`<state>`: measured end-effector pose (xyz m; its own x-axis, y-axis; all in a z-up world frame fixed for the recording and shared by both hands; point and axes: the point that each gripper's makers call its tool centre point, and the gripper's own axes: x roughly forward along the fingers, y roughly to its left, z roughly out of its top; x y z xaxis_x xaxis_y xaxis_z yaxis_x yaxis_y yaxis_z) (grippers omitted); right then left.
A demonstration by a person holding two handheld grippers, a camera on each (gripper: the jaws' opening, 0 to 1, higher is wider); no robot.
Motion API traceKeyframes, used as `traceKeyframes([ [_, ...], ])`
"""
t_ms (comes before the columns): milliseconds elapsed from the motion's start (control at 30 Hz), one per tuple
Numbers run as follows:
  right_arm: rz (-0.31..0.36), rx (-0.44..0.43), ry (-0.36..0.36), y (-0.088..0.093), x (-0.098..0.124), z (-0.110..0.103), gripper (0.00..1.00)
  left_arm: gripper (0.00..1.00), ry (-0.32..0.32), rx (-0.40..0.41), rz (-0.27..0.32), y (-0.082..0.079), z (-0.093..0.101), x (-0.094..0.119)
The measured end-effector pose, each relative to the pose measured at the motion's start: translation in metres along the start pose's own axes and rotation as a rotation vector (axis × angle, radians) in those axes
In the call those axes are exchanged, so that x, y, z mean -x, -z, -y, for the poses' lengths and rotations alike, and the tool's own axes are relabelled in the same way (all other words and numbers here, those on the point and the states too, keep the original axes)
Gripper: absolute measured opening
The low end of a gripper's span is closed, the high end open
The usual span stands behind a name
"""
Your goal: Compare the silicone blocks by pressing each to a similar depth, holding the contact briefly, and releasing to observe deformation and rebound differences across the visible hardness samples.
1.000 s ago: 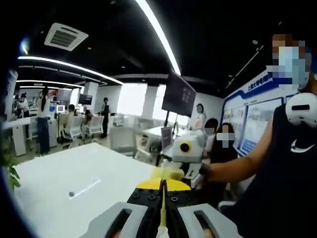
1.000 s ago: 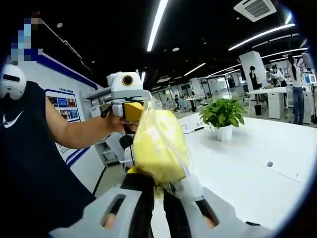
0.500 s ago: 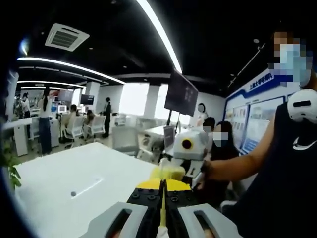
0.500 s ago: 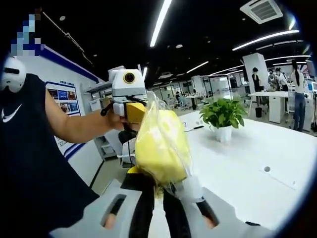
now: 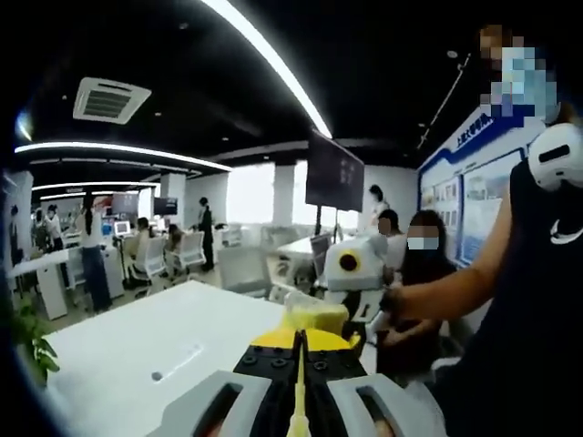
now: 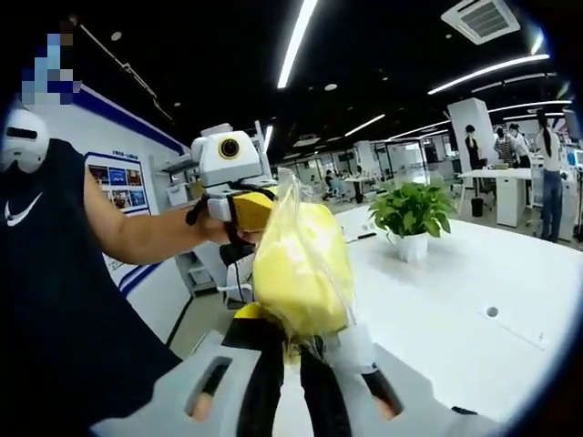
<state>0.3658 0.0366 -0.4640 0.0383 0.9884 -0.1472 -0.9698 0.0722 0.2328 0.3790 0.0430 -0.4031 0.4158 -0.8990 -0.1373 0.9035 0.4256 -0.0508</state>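
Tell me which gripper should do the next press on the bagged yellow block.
Probably left. The right gripper is shut on the bagged yellow block, holding it up above the white table. The left gripper is shut on only a thin yellow edge, pointing toward the block.

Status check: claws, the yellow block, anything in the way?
Right claw shut on yellow block in clear bag, held up above the white table. Left claw shut, thin yellow edge between its jaws. Potted plant stands well behind.

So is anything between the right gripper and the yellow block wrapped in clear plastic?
Nothing visible: the right gripper already clamps the yellow block wrapped in clear plastic between its jaws, held up above the white table. The left gripper sits just behind the block.
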Motion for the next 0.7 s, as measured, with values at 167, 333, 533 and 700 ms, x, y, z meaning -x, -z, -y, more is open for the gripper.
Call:
traceKeyframes([
  [167, -0.015, 0.002, -0.013, 0.002, 0.0, -0.005, 0.01, 0.0, -0.017, 0.085, -0.021, 0.003, 0.002, 0.003],
  [333, -0.002, -0.016, -0.021, 0.001, 0.002, -0.008, 0.0, 0.0, -0.032, 0.089, -0.003, 0.0, 0.004, 0.003],
  [533, -0.011, -0.005, -0.016, 0.002, 0.002, -0.012, 0.0, 0.0, -0.024, 0.107, -0.016, 0.001, 0.009, 0.006],
  [700, -0.02, -0.011, -0.012, 0.001, 0.0, -0.012, 0.0, 0.0, -0.046, 0.082, -0.011, 0.001, 0.007, 0.007],
])
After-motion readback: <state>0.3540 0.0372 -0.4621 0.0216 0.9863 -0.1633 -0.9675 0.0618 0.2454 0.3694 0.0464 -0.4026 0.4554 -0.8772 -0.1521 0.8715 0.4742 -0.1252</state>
